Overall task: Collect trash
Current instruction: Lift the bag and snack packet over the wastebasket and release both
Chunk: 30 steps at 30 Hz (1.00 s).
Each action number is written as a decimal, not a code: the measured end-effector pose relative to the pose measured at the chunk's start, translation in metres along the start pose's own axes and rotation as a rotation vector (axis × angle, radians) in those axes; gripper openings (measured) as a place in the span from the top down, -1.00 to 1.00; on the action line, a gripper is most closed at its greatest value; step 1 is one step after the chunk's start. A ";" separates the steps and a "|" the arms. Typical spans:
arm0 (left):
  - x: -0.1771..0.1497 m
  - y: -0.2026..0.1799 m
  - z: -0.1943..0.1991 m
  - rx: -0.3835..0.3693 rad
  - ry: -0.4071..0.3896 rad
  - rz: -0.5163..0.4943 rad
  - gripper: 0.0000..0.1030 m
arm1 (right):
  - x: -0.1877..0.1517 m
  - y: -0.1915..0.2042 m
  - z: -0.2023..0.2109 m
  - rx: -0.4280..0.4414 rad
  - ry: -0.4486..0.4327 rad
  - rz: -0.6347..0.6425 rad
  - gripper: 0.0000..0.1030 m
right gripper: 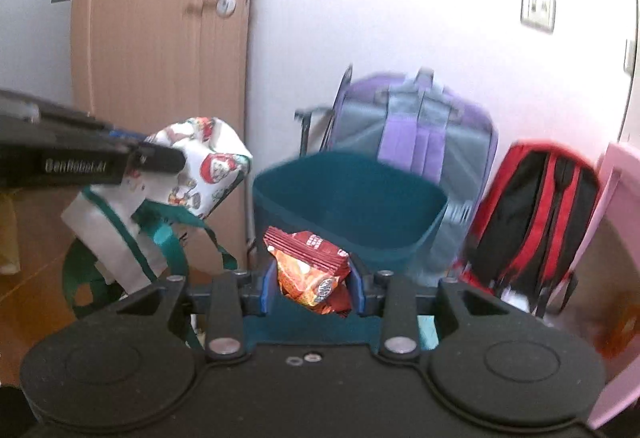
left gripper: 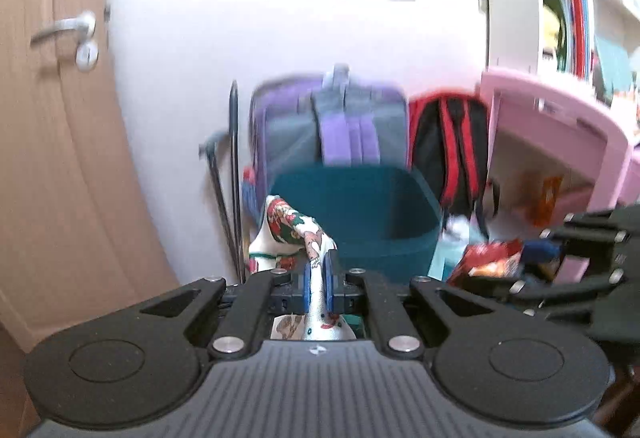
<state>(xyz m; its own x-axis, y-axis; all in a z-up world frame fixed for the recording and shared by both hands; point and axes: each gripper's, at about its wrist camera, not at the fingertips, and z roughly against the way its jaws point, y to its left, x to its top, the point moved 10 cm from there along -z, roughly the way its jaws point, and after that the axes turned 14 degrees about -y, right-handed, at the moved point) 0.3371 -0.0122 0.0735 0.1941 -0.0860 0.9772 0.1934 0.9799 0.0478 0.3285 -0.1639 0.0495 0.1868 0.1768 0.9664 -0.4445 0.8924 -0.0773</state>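
My left gripper (left gripper: pixel 319 280) is shut on a white patterned cloth bag (left gripper: pixel 294 228) with green straps, held up left of a teal bin (left gripper: pixel 360 206). The bag also shows in the right wrist view (right gripper: pixel 200 162), hanging from the left gripper (right gripper: pixel 160 158). My right gripper (right gripper: pixel 314 284) is shut on a red-orange snack packet (right gripper: pixel 312 270), held in front of the teal bin (right gripper: pixel 348 206), whose open mouth faces me. The packet (left gripper: pixel 494 258) and right gripper (left gripper: pixel 560 250) also show at the right of the left wrist view.
Behind the bin stand a purple-grey backpack (right gripper: pixel 416 130) and a red-black backpack (right gripper: pixel 532 214) against a white wall. A wooden door (right gripper: pixel 160 38) is at the left. A pink cabinet (left gripper: pixel 560 142) and bookshelf (left gripper: pixel 576 18) are at the right.
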 end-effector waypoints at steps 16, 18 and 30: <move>0.093 -0.012 -0.121 0.011 -0.095 0.068 0.86 | 0.032 -0.054 -0.096 -0.066 -0.015 0.000 0.34; 0.084 -0.016 -0.140 0.007 -0.073 0.065 0.86 | 0.023 -0.056 -0.109 -0.059 0.005 0.003 0.34; -0.023 -0.021 -0.222 -0.008 0.144 0.047 0.86 | -0.028 -0.061 -0.160 -0.024 0.122 0.021 0.29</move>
<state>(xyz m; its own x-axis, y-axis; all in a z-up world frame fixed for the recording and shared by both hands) 0.5422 -0.0705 0.0042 0.3391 -0.0659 0.9384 0.1889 0.9820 0.0007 0.4903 -0.1569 -0.0119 0.2831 0.2436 0.9276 -0.4286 0.8974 -0.1049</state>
